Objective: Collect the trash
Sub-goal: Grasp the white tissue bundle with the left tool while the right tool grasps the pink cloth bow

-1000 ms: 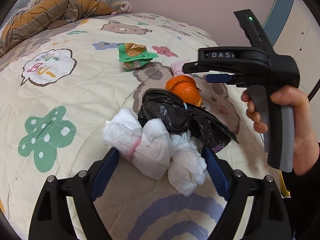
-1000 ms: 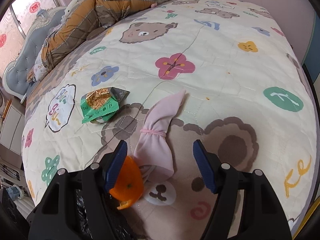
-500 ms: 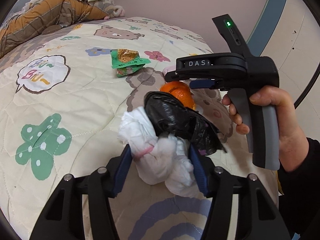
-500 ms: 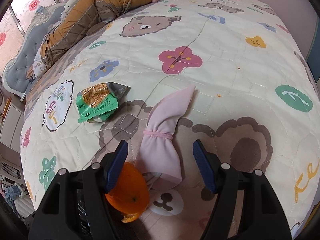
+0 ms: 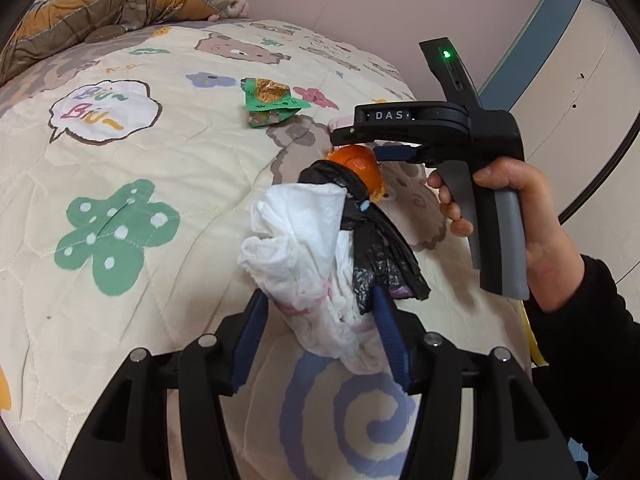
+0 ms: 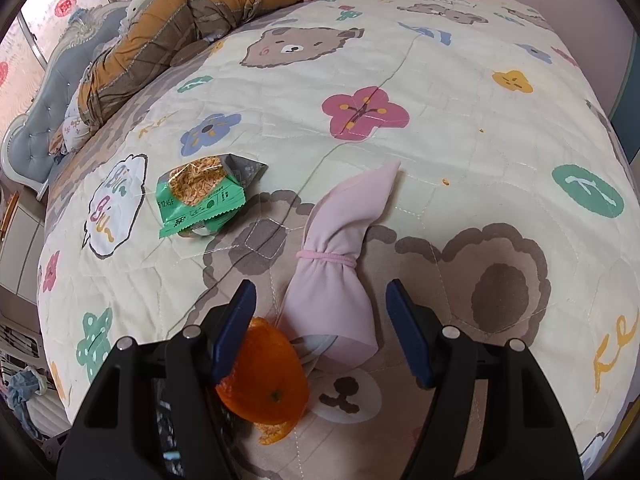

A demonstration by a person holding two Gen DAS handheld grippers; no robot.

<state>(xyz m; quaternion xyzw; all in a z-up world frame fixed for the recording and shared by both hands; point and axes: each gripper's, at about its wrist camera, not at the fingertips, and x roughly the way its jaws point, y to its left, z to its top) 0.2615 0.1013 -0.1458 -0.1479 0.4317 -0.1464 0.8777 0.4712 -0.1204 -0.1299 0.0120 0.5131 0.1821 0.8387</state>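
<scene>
A crumpled white tissue wad (image 5: pixel 308 264) with a crinkly black plastic bag (image 5: pixel 372 236) draped on it is clamped in the left gripper (image 5: pixel 320 332), lifted off the quilt (image 5: pixel 180 168). The right gripper (image 6: pixel 320 328) hangs unclenched over a soft pink tied cloth (image 6: pixel 340 264); glossy orange peel (image 6: pixel 264 380) lies beside it, a green foil wrapper (image 6: pixel 200 196) farther out.

Black right gripper (image 5: pixel 394 155) marked "DAS", green light, grey handle; blue fingers (image 6: pixel 234 330), silver screws; black sleeve (image 5: pixel 592 320).
</scene>
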